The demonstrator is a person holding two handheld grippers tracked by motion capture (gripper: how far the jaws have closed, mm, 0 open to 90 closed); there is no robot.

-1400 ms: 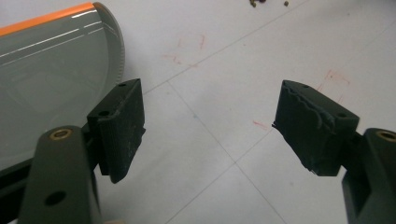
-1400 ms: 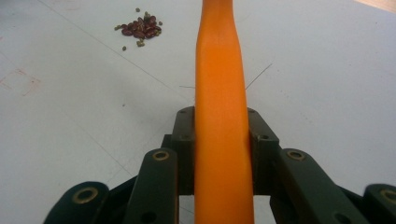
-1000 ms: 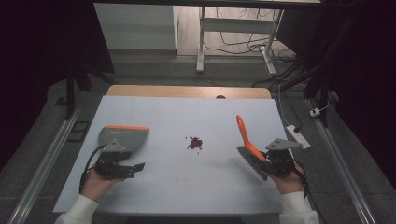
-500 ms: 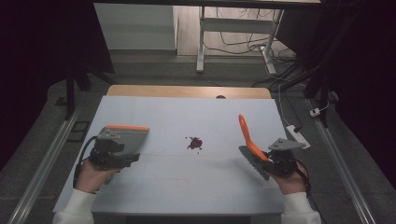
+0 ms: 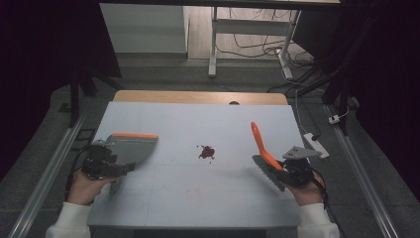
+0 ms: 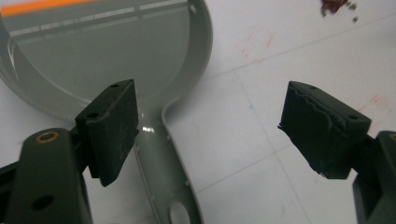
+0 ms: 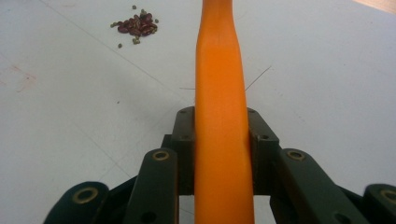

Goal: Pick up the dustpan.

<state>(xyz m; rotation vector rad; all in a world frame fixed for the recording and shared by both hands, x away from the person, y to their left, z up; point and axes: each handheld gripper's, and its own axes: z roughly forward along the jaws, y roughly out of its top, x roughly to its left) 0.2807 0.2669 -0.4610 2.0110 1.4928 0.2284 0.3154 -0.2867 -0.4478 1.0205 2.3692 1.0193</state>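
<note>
Left claw (image 5: 121,167) sits at the left side of the white tabletop (image 5: 198,124), jaws wide apart after just opening further, nothing pressed between the pads. The grey dustpan (image 5: 131,148) with its orange lip lies flat on the tabletop just ahead of that claw; in the left gripper view its handle (image 6: 166,163) runs up between the jaws, closer to the left pad (image 6: 114,128) and apart from the right pad (image 6: 322,128), so the pan is free, not gripped. Right claw (image 5: 277,168) is at the right side, jaws clamped together on the orange handle of the brush (image 5: 260,144); in the right gripper view the handle (image 7: 222,116) stands straight up from between the pads, touching both. In the high view the brush bristles (image 5: 267,172) hang low beside that claw, handle tilted up and away. A small heap of dark red beans (image 5: 206,151) lies mid-tabletop, between dustpan and brush, well apart from both claws; a few loose bits sit just beside the heap. A hand in a white sleeve holds each claw from the near edge.
</note>
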